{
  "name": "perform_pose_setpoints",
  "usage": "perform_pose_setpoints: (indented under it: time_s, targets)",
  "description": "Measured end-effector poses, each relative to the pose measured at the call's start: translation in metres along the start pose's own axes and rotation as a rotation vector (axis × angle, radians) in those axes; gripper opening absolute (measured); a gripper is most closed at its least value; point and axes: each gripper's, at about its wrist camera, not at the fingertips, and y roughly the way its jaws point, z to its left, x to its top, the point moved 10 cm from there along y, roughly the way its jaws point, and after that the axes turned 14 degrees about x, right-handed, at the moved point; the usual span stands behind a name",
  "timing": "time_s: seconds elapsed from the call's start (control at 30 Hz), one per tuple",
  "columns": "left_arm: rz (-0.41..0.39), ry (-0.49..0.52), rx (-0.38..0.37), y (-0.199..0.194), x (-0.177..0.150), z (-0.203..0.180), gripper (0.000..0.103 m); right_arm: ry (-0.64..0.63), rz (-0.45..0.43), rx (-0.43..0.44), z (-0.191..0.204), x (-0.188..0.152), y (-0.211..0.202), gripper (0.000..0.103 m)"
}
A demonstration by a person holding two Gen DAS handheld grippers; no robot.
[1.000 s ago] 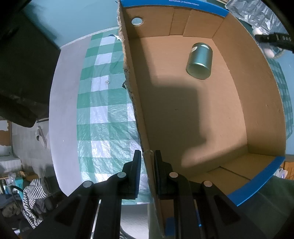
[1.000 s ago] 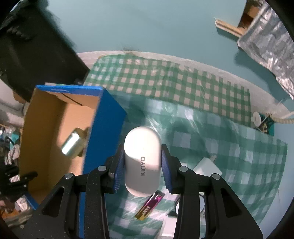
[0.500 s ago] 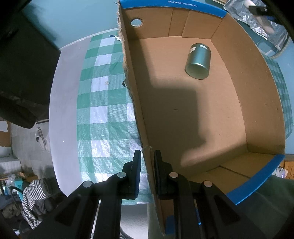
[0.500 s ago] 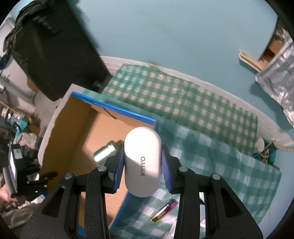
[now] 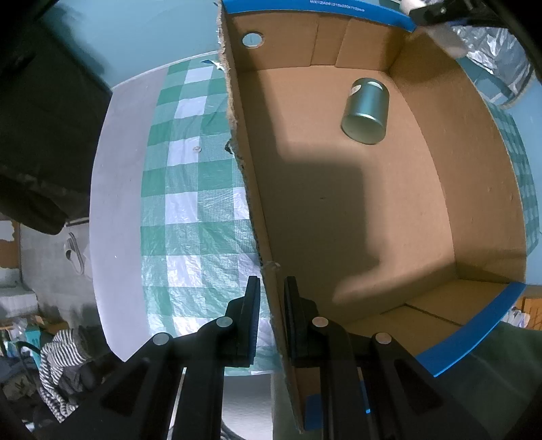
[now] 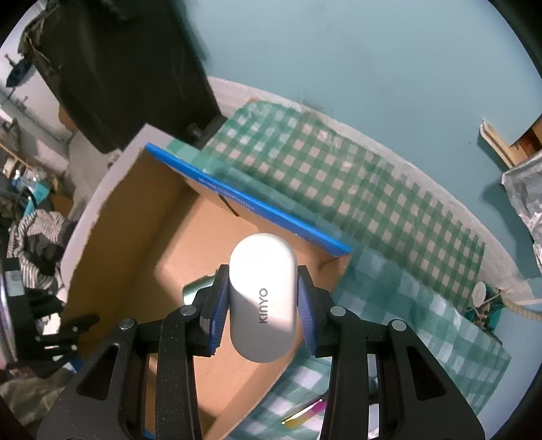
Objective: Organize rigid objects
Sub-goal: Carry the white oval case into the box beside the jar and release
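My left gripper [image 5: 271,287] is shut on the left wall of the open cardboard box [image 5: 252,189], which has blue outer edges. A green metal can [image 5: 366,106] lies on its side on the box floor near the far right corner. My right gripper [image 6: 263,291] is shut on a white oval KINYO case [image 6: 262,298] and holds it above the box [image 6: 111,243]. The can [image 6: 196,286] shows partly behind the right gripper's left finger. The right gripper and white case show at the top right of the left wrist view [image 5: 437,13].
The box stands on a green and white checked cloth [image 5: 189,189] on a white table [image 5: 115,203]. A pink and yellow stick [image 6: 303,411] lies on the cloth beside the box. Crinkled foil [image 6: 525,196] lies at the far right. A dark cabinet [image 6: 128,67] stands behind the table.
My right gripper has carried the white case leftward from over the cloth to above the box interior. The left gripper has kept its hold on the box wall.
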Motion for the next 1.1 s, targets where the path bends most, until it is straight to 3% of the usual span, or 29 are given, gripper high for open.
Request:
perform_pose_setpoints:
  time_s: [0.57, 0.73, 0.87, 1.1]
  targets:
    - [-0.004, 0.018, 0.002, -0.003, -0.001, -0.004, 0.014, 0.036, 0.063, -0.017, -0.012, -0.007, 0.035, 0.037]
    - [-0.003, 0.017, 0.003, -0.004, 0.000, -0.004, 0.014, 0.046, 0.048, -0.023, -0.015, -0.003, 0.032, 0.037]
    - [-0.003, 0.017, 0.008, -0.003, 0.000, -0.004, 0.014, 0.061, 0.023, -0.017, -0.015, 0.001, 0.023, 0.045]
    - [-0.001, 0.013, 0.007, -0.003, -0.001, -0.004, 0.014, 0.076, -0.014, 0.001, -0.009, 0.005, 0.003, 0.050]
